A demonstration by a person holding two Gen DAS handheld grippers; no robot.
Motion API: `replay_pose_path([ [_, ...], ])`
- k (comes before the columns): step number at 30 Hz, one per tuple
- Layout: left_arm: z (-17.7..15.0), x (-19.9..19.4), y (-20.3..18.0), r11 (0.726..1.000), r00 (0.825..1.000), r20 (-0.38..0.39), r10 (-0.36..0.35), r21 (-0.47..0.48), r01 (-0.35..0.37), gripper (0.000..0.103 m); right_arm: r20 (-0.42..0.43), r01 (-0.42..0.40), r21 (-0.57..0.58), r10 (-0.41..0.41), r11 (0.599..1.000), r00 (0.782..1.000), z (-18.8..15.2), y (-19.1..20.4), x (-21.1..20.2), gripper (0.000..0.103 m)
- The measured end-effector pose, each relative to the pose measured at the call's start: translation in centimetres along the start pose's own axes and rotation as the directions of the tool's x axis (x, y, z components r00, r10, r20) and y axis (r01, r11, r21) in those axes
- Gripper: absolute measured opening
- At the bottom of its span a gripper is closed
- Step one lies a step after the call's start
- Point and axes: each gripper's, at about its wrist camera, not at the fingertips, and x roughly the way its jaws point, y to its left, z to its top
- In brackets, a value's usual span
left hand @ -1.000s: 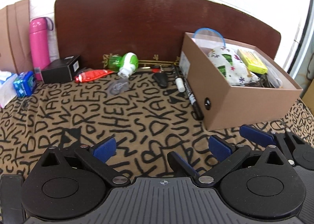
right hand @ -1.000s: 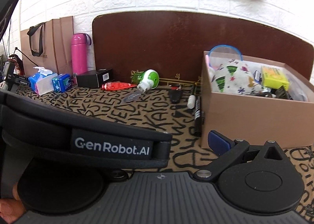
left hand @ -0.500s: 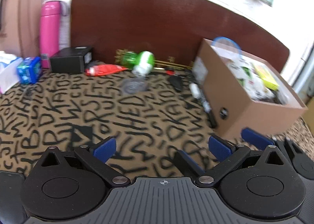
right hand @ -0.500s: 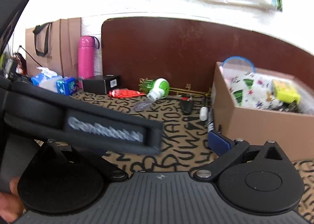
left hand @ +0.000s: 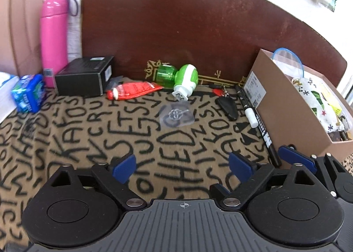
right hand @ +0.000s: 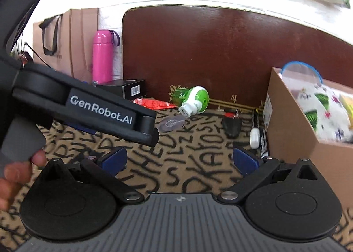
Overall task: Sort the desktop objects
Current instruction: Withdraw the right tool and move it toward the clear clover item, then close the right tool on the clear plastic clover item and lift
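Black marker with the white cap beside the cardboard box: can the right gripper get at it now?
Probably yes. The right gripper is open and empty, and the black marker with the white cap lies uncovered just ahead on the cloth, though close against the cardboard box.

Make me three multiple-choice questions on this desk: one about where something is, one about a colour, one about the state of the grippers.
1. Where does the black marker lie?
A. inside the box
B. on the cloth beside the box
C. on top of the black case

2. What colour is the flask?
A. pink
B. yellow
C. white

3. How are the two grippers?
A. both open and empty
B. both shut on a pen
C. the left one holds the tube

Answers: 1 B, the marker rests on the cloth along the wall of the box. 2 A, its body is pink. 3 A, left gripper and right gripper show parted fingers with only cloth between.
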Motion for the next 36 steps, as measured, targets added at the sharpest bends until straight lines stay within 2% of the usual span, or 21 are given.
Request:
replay_pose_path([
  [5, 1.7, 2.7, 0.3, 1.000, 1.000, -0.027, -0.016, 0.007, 0.017, 0.088, -0.026, -0.015, 0.002, 0.015, 1.000, 1.000, 0.6, -0.4, 3.2, 0.095],
  [9, 3.1, 5.2, 1.1, 1.000, 0.999, -0.051, -0.011, -0.001, 0.011, 0.088, -0.048, -0.024, 0.012, 0.024, 1.000, 0.999, 1.0, -0.5, 5.9, 0.088],
  [13, 4.2, 7.6, 1.9, 0.999, 0.996, -0.084, -0.035, -0.023, 0.033, 0.088, -0.076, -0.056, 0.057, 0.061, 0.997, 0.995, 1.3, -0.9, 8.6, 0.083],
  [15, 4.7, 8.7, 1.9, 0.999, 0.995, -0.093, -0.033, -0.011, 0.032, 0.088, -0.085, -0.065, 0.068, 0.070, 0.996, 0.994, 1.5, -1.1, 9.6, 0.078],
  [21, 5.7, 11.4, 2.0, 0.998, 0.990, -0.136, -0.039, 0.038, 0.045, 0.085, -0.118, -0.108, 0.147, 0.126, 0.983, 0.985, 1.8, -2.3, 12.4, 0.073],
  [23, 5.9, 11.8, 1.8, 0.997, 0.990, -0.134, -0.039, 0.061, 0.048, 0.081, -0.111, -0.122, 0.153, 0.140, 0.981, 0.984, 2.0, -2.4, 12.8, 0.071],
  [25, 6.1, 12.0, 1.8, 0.996, 0.990, -0.136, -0.045, 0.067, 0.054, 0.073, -0.111, -0.136, 0.145, 0.153, 0.980, 0.982, 2.2, -2.2, 13.3, 0.066],
  [26, 6.1, 12.0, 1.8, 0.996, 0.989, -0.138, -0.049, 0.066, 0.058, 0.073, -0.113, -0.146, 0.142, 0.162, 0.979, 0.980, 2.2, -2.2, 13.6, 0.063],
  [27, 6.1, 12.0, 1.9, 0.996, 0.989, -0.138, -0.048, 0.065, 0.057, 0.067, -0.115, -0.157, 0.140, 0.174, 0.978, 0.978, 2.2, -2.1, 13.8, 0.060],
  [28, 6.2, 12.0, 2.0, 0.997, 0.990, -0.136, -0.042, 0.064, 0.051, 0.060, -0.117, -0.154, 0.139, 0.170, 0.978, 0.978, 2.3, -2.0, 13.9, 0.059],
  [32, 6.1, 11.6, 2.3, 0.996, 0.989, -0.134, -0.064, 0.047, 0.070, 0.048, -0.112, -0.147, 0.138, 0.163, 0.979, 0.980, 2.2, -1.9, 13.7, 0.048],
  [36, 5.8, 10.8, 2.2, 0.995, 0.988, -0.131, -0.081, 0.040, 0.087, 0.039, -0.102, -0.138, 0.146, 0.153, 0.980, 0.983, 1.9, -1.8, 13.0, 0.042],
])
